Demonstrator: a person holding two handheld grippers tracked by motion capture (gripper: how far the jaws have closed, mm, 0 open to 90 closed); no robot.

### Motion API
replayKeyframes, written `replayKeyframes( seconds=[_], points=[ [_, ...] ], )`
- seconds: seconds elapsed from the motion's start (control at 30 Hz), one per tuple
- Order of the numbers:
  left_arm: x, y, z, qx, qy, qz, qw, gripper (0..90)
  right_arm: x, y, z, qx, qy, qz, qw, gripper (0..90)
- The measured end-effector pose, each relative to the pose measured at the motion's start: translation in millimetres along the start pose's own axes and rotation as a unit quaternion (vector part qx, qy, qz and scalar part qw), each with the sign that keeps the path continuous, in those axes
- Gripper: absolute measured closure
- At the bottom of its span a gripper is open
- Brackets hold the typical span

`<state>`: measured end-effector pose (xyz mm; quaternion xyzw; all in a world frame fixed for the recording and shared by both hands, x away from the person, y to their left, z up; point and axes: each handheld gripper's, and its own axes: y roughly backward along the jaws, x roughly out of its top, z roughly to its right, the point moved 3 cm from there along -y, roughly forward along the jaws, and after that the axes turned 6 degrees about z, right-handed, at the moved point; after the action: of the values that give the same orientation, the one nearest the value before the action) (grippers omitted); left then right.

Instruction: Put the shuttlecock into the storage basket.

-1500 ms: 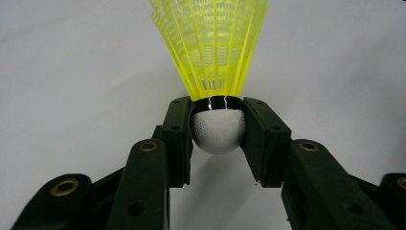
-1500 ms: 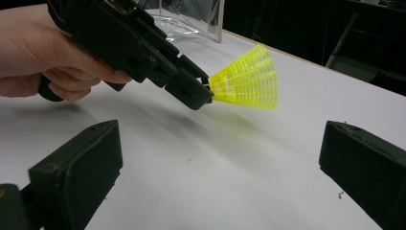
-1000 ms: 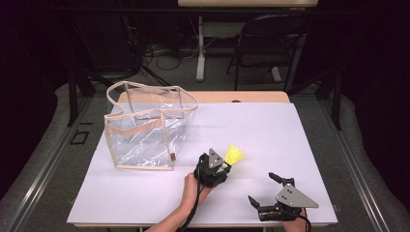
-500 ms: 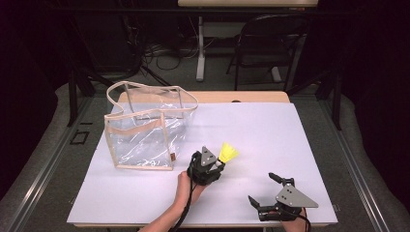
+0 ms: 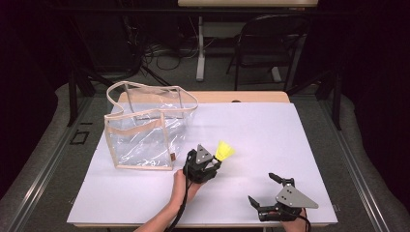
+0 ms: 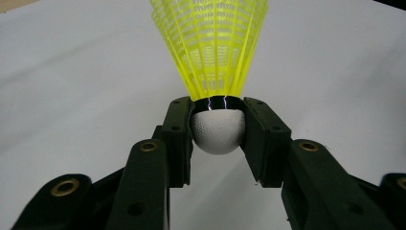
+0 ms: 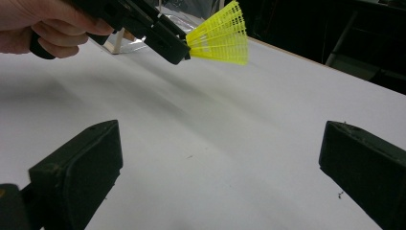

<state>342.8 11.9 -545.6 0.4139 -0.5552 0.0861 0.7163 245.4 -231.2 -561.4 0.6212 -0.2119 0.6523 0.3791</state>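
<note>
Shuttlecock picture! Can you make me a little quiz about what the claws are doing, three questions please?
1. True or false: the left claw grips the yellow shuttlecock by its white rounded tip.
2. Pick one. The right claw is: A) shut on the shuttlecock, B) open with nothing between its jaws, C) inside the bag.
3. Fill the gap: in the high view, the clear bag with tan trim stands on the white table to the ____ of the shuttlecock.

Key
1. True: both jaws press the tip's sides, skirt pointing away.
2. B: its jaws stand wide apart over bare table.
3. Left.
</note>
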Motion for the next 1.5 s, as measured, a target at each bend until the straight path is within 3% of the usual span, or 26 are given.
replayKeyframes(
  seconds=[0.7,1.5],
  points=[
    [3.6,4.7,-10.9,0.000,-0.011,0.000,0.9999,64.6,-0.3,0.0,0.1,0.000,-0.001,-0.002,1.0000,0.7],
    [18.0,13.1,-30.3,0.015,-0.023,0.014,0.9995,64.6,-0.1,-0.1,-0.4,-0.001,0.000,0.000,1.0000,0.8]
  ],
)
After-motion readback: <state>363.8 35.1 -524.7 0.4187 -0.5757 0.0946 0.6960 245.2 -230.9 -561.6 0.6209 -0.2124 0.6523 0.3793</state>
